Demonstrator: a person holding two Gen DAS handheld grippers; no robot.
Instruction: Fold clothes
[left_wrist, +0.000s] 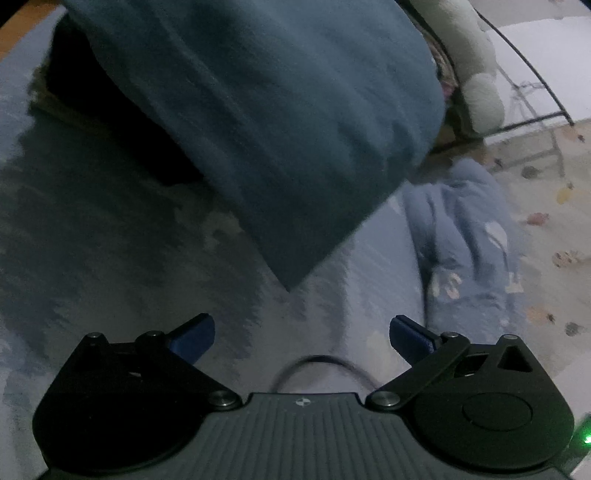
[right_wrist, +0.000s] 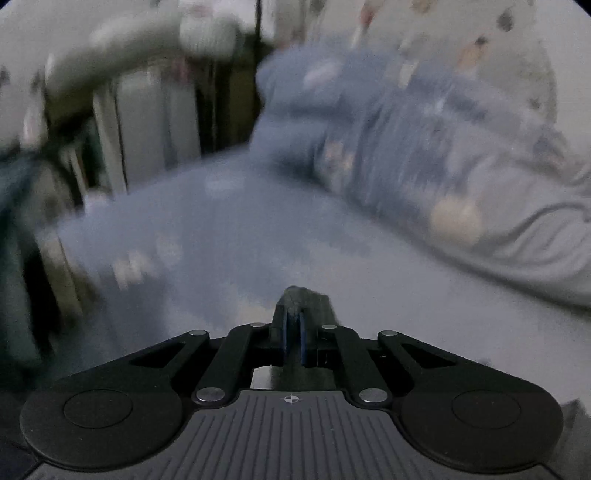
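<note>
**Ana:** Fabric first. How is that dark teal garment (left_wrist: 258, 122) going to behave?

**Ben:** Softly, I would say. It is hanging in mid-air in the left wrist view, draping down to a corner over the pale blue sheet (left_wrist: 325, 295), so it is looking light and limp, with no stiffness to help a fold. A corner or a hem edge is the sensible place to pinch.

**Ana:** And the tongs?

**Ben:** The left gripper (left_wrist: 301, 338) is standing spread wide with nothing between its fingers. The right gripper (right_wrist: 293, 325) is pressed together; a small dark tuft is sitting at its tips, but the blur is keeping me from saying whether that is cloth it is pinching.

**Ana:** Anything else to fold?

**Ben:** A light blue printed garment (right_wrist: 388, 147) is lying crumpled on the sheet ahead of the right gripper, just as soft by the look of it.

**Ana:** Room to move?

**Ben:** The sheet near both grippers is lying bare. On the left in the right wrist view the bed edge is dropping away beside furniture, so I am judging that cloth swung that way could slide off.
</note>
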